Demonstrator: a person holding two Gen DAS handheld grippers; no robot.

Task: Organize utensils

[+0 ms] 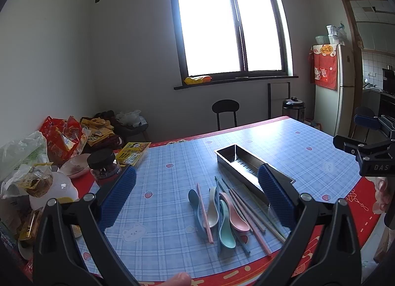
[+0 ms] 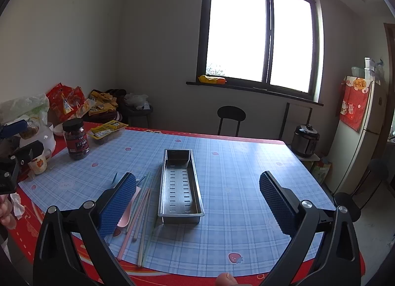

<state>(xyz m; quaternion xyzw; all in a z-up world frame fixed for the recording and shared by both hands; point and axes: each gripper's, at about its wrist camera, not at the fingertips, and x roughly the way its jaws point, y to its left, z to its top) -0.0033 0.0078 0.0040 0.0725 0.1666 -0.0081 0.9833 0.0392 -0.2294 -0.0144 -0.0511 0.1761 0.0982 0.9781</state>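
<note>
L tongs wide apart, holding nothing, above the utensil pile on the counter: spoons (blue, cream, pink, teal) and chopsticks lying mixed together, just left of the metal tray. R tongs also wide apart, holding nothing, over the tray's near end; tray interior w/ slotted floor holds no utensils, chopsticks lie beside its left wall. Jar, mug and snack bags at far-left edge of counter, well apart from tray.
</note>
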